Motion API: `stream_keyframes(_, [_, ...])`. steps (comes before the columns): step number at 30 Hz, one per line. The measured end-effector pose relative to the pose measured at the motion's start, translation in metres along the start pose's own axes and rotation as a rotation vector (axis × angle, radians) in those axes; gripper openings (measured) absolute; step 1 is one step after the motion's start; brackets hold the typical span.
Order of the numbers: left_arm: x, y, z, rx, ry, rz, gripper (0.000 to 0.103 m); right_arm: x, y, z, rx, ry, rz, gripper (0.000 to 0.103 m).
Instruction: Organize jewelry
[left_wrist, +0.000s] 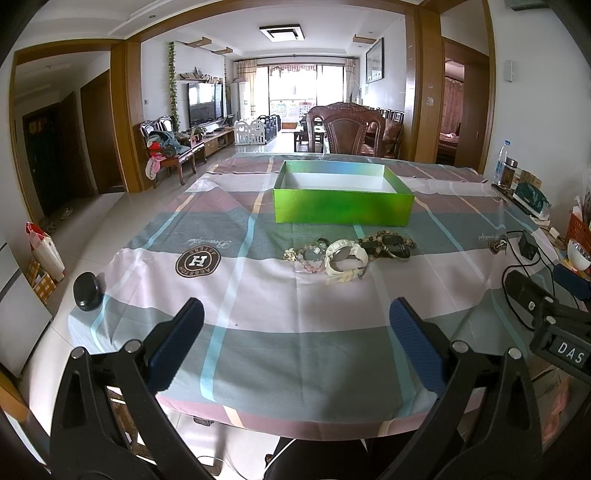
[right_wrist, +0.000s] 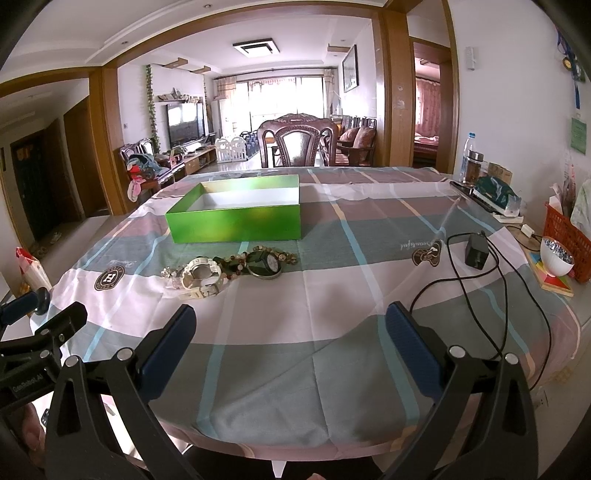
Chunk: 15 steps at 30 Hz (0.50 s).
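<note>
Just before the shiny green cardboard box (left_wrist: 343, 206) lies a white plastic wristwatch (left_wrist: 345, 258) among beaded bracelets (left_wrist: 308, 254); light, stiff band, best pinched there; both grippers (left_wrist: 295, 347) (right_wrist: 290, 350) gape empty

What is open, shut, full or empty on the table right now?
Green box: lid off, looks empty.
White watch: on the cloth, not in the box.
Dark watch: on the cloth, among beads.
Left gripper: open, empty.
Right gripper: open, empty.
Water bottle: upright.
</note>
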<state>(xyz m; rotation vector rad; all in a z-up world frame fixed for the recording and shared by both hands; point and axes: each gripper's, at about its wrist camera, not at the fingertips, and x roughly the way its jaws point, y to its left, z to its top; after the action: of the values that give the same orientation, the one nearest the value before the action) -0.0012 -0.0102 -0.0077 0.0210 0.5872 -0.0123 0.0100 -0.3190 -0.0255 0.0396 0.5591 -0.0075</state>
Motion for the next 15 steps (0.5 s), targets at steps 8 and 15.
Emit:
stream_keyframes(8, [0.0002,0.0001,0.0002,-0.001,0.002,-0.002,0.099,0.0001,-0.0002,0.0001,0.003,0.001,0.002,0.100])
stream_keyframes(15, [0.0000,0.0002,0.0001,0.000,0.002,-0.002,0.099,0.0037,0.0029,-0.0013,0.013,0.005,0.006,0.100])
